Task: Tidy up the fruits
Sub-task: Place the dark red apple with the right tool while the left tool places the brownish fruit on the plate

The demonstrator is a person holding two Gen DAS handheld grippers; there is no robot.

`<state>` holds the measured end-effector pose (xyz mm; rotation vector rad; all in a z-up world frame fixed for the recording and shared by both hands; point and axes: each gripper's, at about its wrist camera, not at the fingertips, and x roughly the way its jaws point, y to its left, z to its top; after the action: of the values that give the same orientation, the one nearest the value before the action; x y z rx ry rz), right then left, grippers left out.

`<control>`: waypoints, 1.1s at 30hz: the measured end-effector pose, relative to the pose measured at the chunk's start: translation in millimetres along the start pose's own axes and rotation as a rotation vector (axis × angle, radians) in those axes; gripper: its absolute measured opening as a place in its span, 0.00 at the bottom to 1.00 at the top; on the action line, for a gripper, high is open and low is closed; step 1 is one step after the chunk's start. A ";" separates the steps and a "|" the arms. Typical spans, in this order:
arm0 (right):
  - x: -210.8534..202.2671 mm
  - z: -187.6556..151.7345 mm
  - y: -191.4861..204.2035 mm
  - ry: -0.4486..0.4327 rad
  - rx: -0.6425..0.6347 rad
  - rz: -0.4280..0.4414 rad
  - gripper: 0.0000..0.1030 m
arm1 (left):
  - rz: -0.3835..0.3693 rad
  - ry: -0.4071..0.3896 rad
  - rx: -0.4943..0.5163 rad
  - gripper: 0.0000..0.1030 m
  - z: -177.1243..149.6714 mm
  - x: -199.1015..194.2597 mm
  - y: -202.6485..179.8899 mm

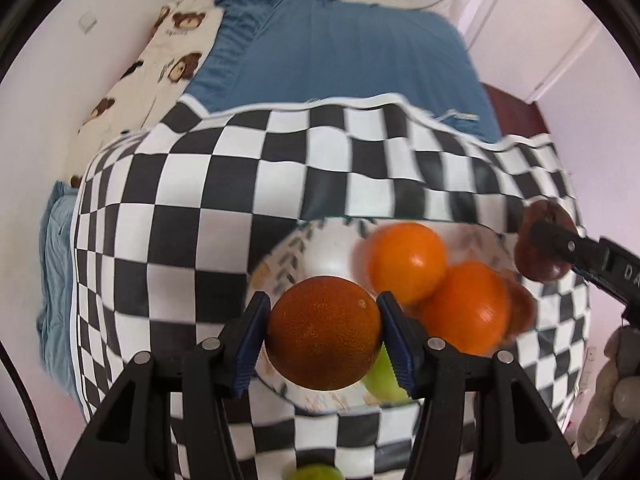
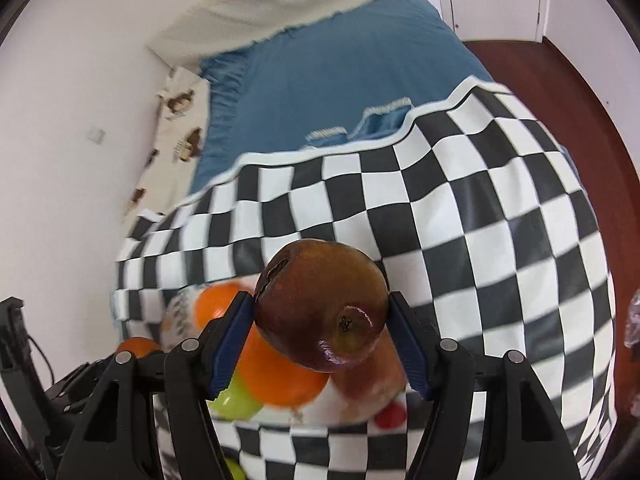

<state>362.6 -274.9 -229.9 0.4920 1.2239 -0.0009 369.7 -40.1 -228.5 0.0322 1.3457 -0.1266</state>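
My left gripper (image 1: pixel 323 334) holds an orange (image 1: pixel 324 332) between its fingers, above the near rim of the plate (image 1: pixel 280 256). In the plate, at two o'clock from that orange, two more oranges (image 1: pixel 406 260) lie touching each other, with an apple (image 1: pixel 520 308) just beyond them at three o'clock. A pear (image 1: pixel 384 376) sits under the held orange at five o'clock. The plate rests on the cloth (image 1: pixel 200 184), which lies over the bed (image 1: pixel 340 52). At two o'clock, past the plate's rim, my right gripper (image 2: pixel 322 336) holds another apple (image 2: pixel 322 304) above the plate's fruit.
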 end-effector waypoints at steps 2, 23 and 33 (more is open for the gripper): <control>18.9 9.2 -0.9 0.036 0.000 -0.028 0.68 | -0.003 0.021 -0.018 0.51 6.4 11.6 3.1; 46.8 22.5 -27.8 0.143 0.033 -0.022 0.90 | -0.009 0.023 -0.019 0.87 12.0 9.5 0.2; -16.1 -35.7 5.7 -0.011 -0.165 -0.209 0.90 | 0.034 -0.061 0.008 0.87 -34.2 -31.1 -6.8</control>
<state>326.3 -261.0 -222.3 0.2188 1.2481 -0.0798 329.1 -41.4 -205.5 0.0580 1.2831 -0.1032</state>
